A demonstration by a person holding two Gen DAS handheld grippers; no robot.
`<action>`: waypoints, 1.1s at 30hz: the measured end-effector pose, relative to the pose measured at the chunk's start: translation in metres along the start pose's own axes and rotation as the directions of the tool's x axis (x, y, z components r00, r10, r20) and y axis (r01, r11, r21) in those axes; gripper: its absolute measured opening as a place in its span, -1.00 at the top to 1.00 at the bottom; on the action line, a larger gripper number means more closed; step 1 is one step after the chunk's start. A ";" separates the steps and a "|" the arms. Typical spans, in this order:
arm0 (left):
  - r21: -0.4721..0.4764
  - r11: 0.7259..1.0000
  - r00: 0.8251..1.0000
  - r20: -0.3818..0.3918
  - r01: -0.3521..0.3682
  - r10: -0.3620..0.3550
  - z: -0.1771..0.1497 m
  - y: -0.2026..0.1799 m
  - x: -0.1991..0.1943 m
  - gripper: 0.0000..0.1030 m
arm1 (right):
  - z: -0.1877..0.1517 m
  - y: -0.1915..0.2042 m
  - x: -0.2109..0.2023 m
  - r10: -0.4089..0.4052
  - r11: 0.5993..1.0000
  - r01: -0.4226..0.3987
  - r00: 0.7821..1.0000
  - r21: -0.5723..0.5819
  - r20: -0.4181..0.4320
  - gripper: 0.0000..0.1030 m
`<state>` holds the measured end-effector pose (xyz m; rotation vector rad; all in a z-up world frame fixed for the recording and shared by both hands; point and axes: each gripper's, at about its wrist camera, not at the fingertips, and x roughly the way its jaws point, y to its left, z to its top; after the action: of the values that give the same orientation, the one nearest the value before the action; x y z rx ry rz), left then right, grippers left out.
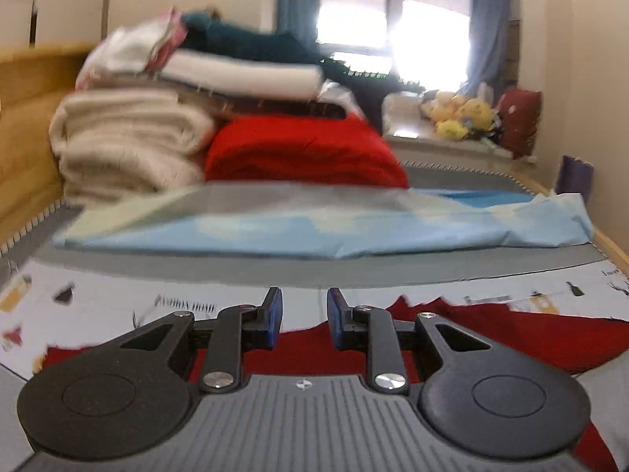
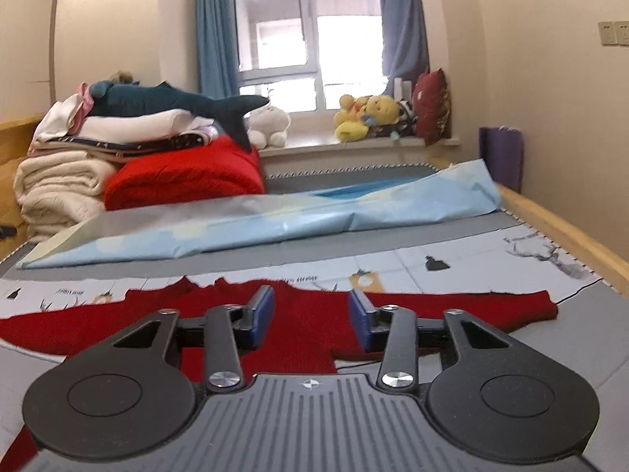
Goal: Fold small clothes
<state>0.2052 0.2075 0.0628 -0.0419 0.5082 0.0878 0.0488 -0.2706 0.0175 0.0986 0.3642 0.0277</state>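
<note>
Red sweater [image 2: 306, 326] lay flat on bed [image 2: 550, 212], long axis crosswise, below both grippers. Left gripper [image 1: 304, 316] and right gripper [image 2: 311, 318] fingers apart, empty; right sat over its middle.

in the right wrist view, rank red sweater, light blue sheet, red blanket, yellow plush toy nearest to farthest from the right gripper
From the right gripper:
1. Red sweater, spread flat right under and ahead of the fingers.
2. Light blue sheet, crumpled across the middle of the bed.
3. Red blanket, folded, behind the sheet on the left.
4. Yellow plush toy, on the window sill, right of centre.
</note>
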 end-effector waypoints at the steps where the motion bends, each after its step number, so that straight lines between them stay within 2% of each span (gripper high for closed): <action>1: -0.036 0.999 1.000 -0.030 0.003 -0.004 -0.007 0.010 0.014 0.47 | 0.002 0.000 0.000 -0.001 1.000 0.001 1.000 -0.003 0.000 0.26; 5: -0.121 0.992 0.989 -0.145 0.022 -0.040 -0.032 0.031 0.051 0.47 | 0.010 0.004 -0.003 0.004 0.999 -0.005 1.000 -0.034 -0.008 0.25; 8: -0.122 0.993 0.988 -0.155 0.001 -0.021 -0.038 0.046 0.066 0.47 | 0.019 0.015 0.005 0.046 0.997 -0.050 0.996 -0.050 -0.074 0.25; 10: -0.158 0.987 0.983 -0.182 -0.029 0.000 -0.041 0.064 0.076 0.47 | 0.032 0.032 0.016 0.083 0.994 -0.089 0.993 -0.070 -0.087 0.22; 13: -0.243 0.968 0.974 -0.224 -0.071 0.015 -0.052 0.093 0.084 0.47 | 0.055 0.069 0.036 0.159 0.981 -0.164 0.986 -0.107 -0.047 0.13; 15: -0.269 0.958 0.968 -0.250 -0.100 0.030 -0.060 0.106 0.087 0.47 | 0.069 0.096 0.051 0.175 0.972 -0.172 0.984 -0.163 0.007 0.12; 17: -0.286 0.949 0.964 -0.262 -0.129 0.052 -0.063 0.119 0.093 0.47 | 0.081 0.118 0.066 0.215 0.960 -0.202 0.975 -0.195 0.047 0.12; 20: -0.344 0.924 0.960 -0.270 -0.169 0.075 -0.066 0.141 0.098 0.47 | 0.086 0.137 0.091 0.281 0.941 -0.263 0.958 -0.212 0.057 0.12; 23: -0.417 0.878 0.949 -0.297 -0.233 0.111 -0.072 0.171 0.103 0.43 | 0.075 0.140 0.107 0.318 0.937 -0.309 0.947 -0.163 0.034 0.12; 25: -0.474 0.836 0.941 -0.311 -0.277 0.135 -0.078 0.193 0.108 0.36 | 0.068 0.143 0.120 0.315 0.939 -0.318 0.948 -0.128 -0.045 0.12; 27: -0.506 0.790 0.923 -0.333 -0.346 0.191 -0.085 0.215 0.111 0.13 | 0.067 0.146 0.128 0.334 0.934 -0.342 0.938 -0.102 -0.086 0.10; 28: -0.522 0.767 0.916 -0.340 -0.374 0.215 -0.089 0.226 0.112 0.13 | 0.066 0.148 0.130 0.333 0.933 -0.341 0.939 -0.117 -0.082 0.04; 31: -0.589 0.688 0.898 -0.372 -0.424 0.235 -0.104 0.259 0.114 0.13 | 0.058 0.152 0.137 0.225 0.941 -0.227 0.974 -0.250 -0.035 0.00; 33: -0.651 0.623 0.896 -0.390 -0.432 0.214 -0.113 0.278 0.116 0.13 | 0.055 0.145 0.147 0.212 0.944 -0.224 0.974 -0.244 -0.074 0.00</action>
<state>0.2251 0.4856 -0.0977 -0.7693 0.7363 0.6629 0.2049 -0.1252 0.0315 -0.1138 0.3923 0.2955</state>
